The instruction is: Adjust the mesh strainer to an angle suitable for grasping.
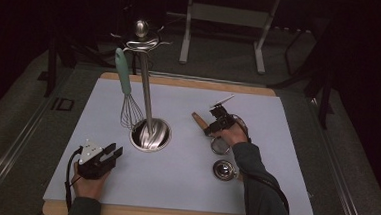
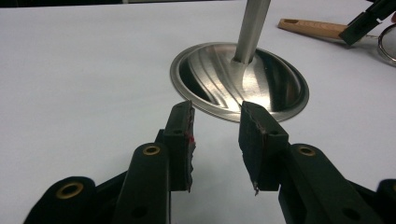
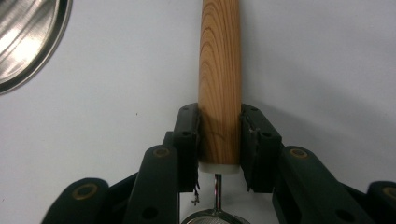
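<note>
Strainer [image 1: 219,145] | right claw [image 3: 219,135] pinching wooden handle [image 3: 220,70], unlifted | left claw [image 2: 217,140] spread, idle | rack [image 1: 149,135] at 9 o'clock, hanging pending

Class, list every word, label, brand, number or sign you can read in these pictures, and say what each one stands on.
None: no readable text in any view.
Wooden handle: wood grain only, no print.
Steel stand base: bare metal, no mark.
Whisk: too small to show any lettering.
Right claw and left claw: plain black, unmarked.
</note>
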Action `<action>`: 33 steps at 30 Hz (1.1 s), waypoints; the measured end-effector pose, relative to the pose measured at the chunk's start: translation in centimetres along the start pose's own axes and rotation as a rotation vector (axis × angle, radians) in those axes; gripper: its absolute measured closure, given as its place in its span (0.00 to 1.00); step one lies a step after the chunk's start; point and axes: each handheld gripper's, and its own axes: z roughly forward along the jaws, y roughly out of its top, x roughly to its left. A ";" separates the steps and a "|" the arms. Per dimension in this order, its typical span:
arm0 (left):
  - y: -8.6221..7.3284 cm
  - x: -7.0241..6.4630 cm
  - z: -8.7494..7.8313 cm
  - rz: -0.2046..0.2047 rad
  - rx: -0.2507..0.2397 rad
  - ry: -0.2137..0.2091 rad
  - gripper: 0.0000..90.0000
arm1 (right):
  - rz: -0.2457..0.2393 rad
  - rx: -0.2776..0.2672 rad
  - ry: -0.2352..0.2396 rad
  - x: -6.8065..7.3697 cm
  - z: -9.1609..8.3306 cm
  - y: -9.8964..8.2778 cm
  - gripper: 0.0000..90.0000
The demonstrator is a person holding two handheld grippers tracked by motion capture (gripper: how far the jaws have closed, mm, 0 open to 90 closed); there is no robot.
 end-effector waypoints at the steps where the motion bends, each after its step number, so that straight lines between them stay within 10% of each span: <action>1: 0.0 0.0 0.0 0.000 0.000 0.000 0.73 | 0.000 0.000 0.000 0.0 0.0 0.0 0.78; 33: 0.0 -0.1 0.1 0.013 0.014 0.003 0.73 | -0.172 -0.139 0.038 3.7 -3.1 -1.0 0.79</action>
